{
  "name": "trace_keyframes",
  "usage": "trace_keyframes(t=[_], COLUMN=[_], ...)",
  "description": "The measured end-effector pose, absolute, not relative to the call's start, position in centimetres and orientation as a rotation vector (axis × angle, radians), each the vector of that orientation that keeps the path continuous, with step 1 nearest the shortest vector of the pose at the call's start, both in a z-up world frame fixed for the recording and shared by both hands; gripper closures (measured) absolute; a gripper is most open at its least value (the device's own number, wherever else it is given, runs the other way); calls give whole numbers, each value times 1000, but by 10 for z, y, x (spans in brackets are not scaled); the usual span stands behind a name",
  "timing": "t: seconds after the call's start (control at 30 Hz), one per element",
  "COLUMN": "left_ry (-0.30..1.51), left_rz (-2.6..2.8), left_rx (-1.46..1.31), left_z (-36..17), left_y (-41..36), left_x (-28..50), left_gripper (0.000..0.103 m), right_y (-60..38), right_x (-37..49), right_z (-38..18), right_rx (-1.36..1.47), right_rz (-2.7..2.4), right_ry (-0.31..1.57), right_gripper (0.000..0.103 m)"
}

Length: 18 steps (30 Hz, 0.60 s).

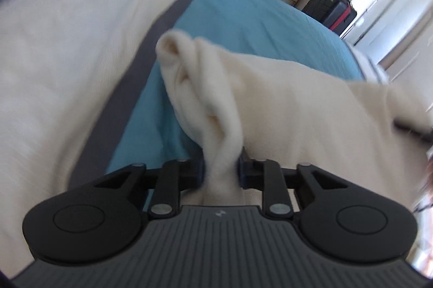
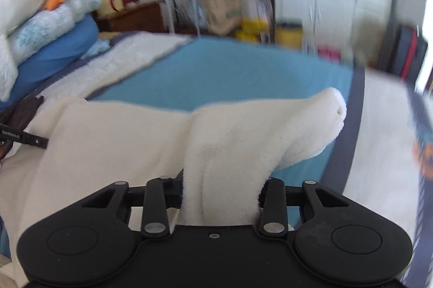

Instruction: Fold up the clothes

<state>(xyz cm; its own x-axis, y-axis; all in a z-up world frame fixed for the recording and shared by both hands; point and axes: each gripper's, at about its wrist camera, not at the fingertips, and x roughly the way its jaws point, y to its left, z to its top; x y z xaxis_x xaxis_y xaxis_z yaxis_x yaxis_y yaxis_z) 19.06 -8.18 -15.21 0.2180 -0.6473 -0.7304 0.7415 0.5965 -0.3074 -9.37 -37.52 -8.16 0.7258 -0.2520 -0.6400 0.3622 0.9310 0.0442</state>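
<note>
Both grippers clamped on a cream fleece garment point(image 1: 270, 98) held up over the blue bedspread point(image 1: 243, 17): left gripper point(image 1: 220, 171) pinching a bunched fold, right gripper point(image 2: 220, 193) gripping a thicker wad. Soft, light, floppy, likely to sag; best held at corners or hems.

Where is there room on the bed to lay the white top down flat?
The blue cover is bare in the middle, between the cream blanket on one side and the dark stripe on the other. By the headboard it is crowded: a pile of pillows. The white top hangs from both tongs above the near edge.
</note>
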Motion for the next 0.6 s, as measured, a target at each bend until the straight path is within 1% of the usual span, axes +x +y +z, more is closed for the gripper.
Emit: trace_keyframes(t=[0.07,0.17,0.23,0.33,0.4,0.5,0.6], left_ry=[896,815,761,600,540,557,518], left_rz=[-939,-909,-883,-817,-788,-741,-659], left_rx=[162,157,159,237,246,147,106], left_z=[-136,-111,-97,-78,-69,-62,-62], left_y=[-82,-76,-71,-60,-51,-36,-23], left_x=[181,171,163,142,141,161,171], left_gripper=[86,87,87,87,87,88,88], right_y=[-359,-329,-320,-307,-302,-298,-291], right_x=[-90,-81,-70,-44,-26,8,51], right_z=[-60,-27,-9,10,23,38,46], right_rx=[133,-32,-79,-197,-237,-286,-367], right_rz=[-369,-366,-355,-347,-330,-294,-256], right_ry=[647,596,562,528,501,472,448], right_gripper=[64,65,65,65,65,66,66])
